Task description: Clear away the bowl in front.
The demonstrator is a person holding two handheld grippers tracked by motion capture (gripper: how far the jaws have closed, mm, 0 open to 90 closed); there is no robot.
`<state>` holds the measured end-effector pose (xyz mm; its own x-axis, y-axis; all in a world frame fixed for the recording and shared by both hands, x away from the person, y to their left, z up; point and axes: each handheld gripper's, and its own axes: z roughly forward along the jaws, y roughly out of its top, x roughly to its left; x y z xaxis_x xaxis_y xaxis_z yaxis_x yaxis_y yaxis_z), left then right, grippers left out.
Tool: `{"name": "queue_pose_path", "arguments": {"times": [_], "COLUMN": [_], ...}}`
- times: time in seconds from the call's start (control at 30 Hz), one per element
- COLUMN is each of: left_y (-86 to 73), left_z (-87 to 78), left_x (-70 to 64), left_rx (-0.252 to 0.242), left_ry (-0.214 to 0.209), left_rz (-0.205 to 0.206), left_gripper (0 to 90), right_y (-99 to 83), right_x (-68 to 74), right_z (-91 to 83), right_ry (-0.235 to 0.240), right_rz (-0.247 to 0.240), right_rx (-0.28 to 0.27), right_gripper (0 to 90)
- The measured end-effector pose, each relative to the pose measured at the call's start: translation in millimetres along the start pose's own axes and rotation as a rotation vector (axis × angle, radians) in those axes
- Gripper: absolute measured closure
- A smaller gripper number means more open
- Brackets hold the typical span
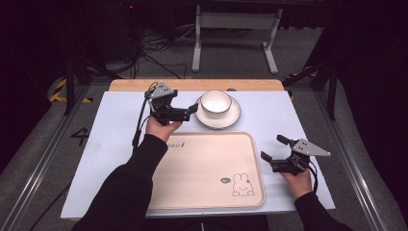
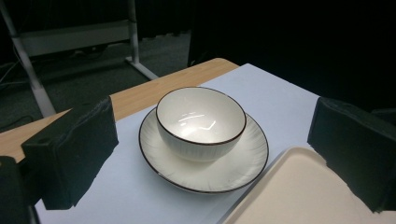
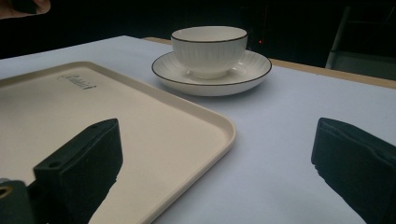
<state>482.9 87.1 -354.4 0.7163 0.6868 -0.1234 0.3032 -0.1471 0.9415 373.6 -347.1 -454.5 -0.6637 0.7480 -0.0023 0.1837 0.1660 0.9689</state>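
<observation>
Left gripper (image 1: pixel 193 109), fingers wide & empty, nears bowl (image 2: pixel 201 122) on saucer (image 2: pixel 205 175): glazed ceramic, prob. slippery, fragile; grip saucer rim. Right gripper (image 1: pixel 275 148) open, idle, well apart from saucer.

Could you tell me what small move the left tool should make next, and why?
Probably ease the left tool forward and down toward the saucer rim. Its jaws stand open, aimed at the bowl that sits on the saucer, just short of it, and the tray beside it lies bare, a likely destination.
</observation>
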Motion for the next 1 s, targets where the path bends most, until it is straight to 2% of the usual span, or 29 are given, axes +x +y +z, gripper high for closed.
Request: {"name": "queue_pose_path", "arguments": {"times": [0.1,0.4,0.53,0.6,0.67,0.73,0.83,0.87,0.9,0.93,1.0], "left_y": [4.1,12.0,13.7,14.5,15.9,17.2,19.5,21.6,21.6,22.8,24.8], "left_z": [8.4,21.5,27.4,31.0,35.2,38.2,42.3,45.4,45.4,46.8,48.2], "left_x": [-2.2,0.9,3.6,4.4,6.4,6.8,8.6,8.5,8.5,8.3,10.1], "left_rx": [0.023,0.020,-0.004,0.006,0.019,0.024,0.027,0.034,0.034,0.033,-0.007], "left_ry": [0.017,0.018,-0.018,-0.006,-0.018,-0.010,-0.048,-0.025,-0.025,-0.018,-0.021], "left_rz": [0.017,0.015,-0.004,-0.007,-0.012,-0.016,-0.019,-0.007,-0.007,-0.010,-0.050], "left_gripper": [2.6,2.7,2.4,2.6,2.6,2.6,1.8,1.3,1.6,1.6,1.4], "right_y": [-0.1,-0.3,-0.3,-0.3,-0.4,-0.5,-0.5,-0.6,-0.6,-0.6,-0.6], "right_x": [0.0,-0.5,-0.4,-0.5,-0.5,-0.5,-0.3,-0.4,-0.4,-0.4,-0.5], "right_z": [-0.2,-0.8,-0.7,-0.7,-0.9,-0.9,-1.0,-1.2,-1.2,-1.2,-1.0], "right_ry": [0.001,0.005,0.004,0.004,0.003,0.002,0.002,0.001,0.001,0.001,-0.001], "right_rz": [0.002,0.000,0.001,0.001,0.002,0.003,0.001,0.002,0.003,0.003,0.004], "right_rx": [-0.002,-0.007,-0.007,-0.007,-0.008,-0.011,-0.011,-0.014,-0.014,-0.014,-0.012], "right_gripper": [2.6,2.6,2.6,2.6,2.6,2.6,2.6,2.6,2.6,2.6,2.7]}}
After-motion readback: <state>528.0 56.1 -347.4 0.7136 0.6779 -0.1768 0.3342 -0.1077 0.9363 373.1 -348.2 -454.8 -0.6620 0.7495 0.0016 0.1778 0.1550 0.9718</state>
